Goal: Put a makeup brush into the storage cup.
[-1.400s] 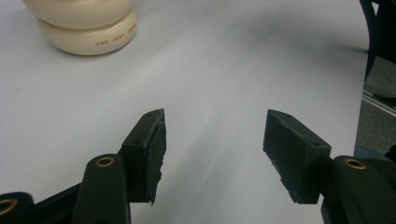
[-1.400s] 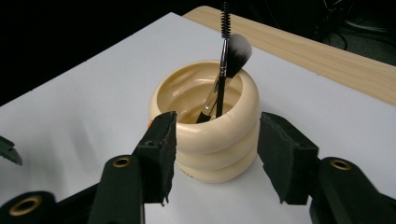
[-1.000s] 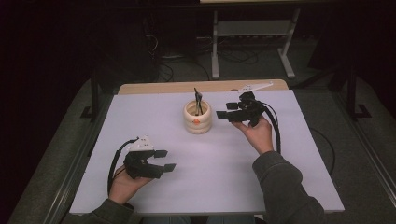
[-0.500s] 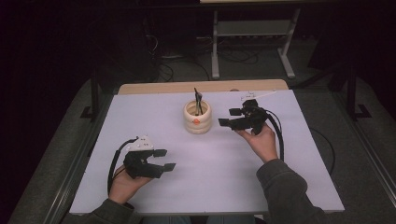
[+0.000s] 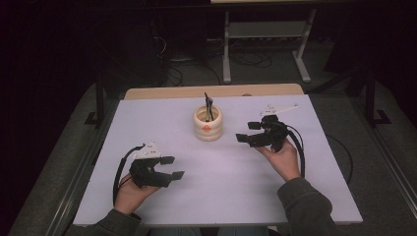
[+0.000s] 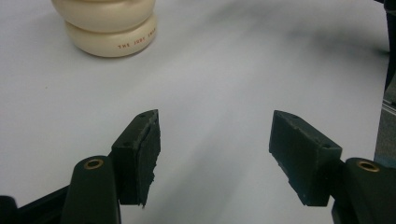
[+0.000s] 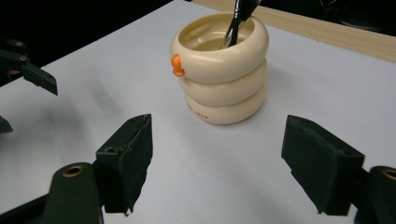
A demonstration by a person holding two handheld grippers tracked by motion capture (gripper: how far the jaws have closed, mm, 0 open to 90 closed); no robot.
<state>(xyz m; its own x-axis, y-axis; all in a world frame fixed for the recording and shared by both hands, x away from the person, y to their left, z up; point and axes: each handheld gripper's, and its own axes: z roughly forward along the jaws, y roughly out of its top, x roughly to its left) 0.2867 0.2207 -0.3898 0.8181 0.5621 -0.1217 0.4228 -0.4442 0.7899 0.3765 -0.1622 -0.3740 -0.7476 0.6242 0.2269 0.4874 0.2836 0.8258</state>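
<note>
Compared with one second ago, the right gripper (image 5: 249, 132) is lower in the high view and a little more toward the person, away from the cream ringed holder (image 5: 208, 123); before, it was level with the holder's top, just at its right. Its jaws have just been opening, and nothing is between them. The left gripper (image 5: 172, 167) remains at the same place in the lower left of the high view, and its jaws have also just been opening a little, with nothing between them.

Now both pairs of jaws stand wide. In the right gripper view the holder (image 7: 219, 70) stands upright in the upper middle of the frame, beyond the gap between the two black fingers (image 7: 127, 158), clearly apart from them. It is made of three stacked rings, with a small orange knob (image 7: 176, 65) on the top ring and a dark thin tool (image 7: 237, 21) standing inside. In the left gripper view only the lower rings of the holder (image 6: 109, 25) show at the upper left, well apart from the fingers (image 6: 140, 158), and bare white table (image 6: 219, 93) lies between them. In the high view the holder is at the centre of the table (image 5: 147, 118), between the two grippers and farther from the person.
</note>
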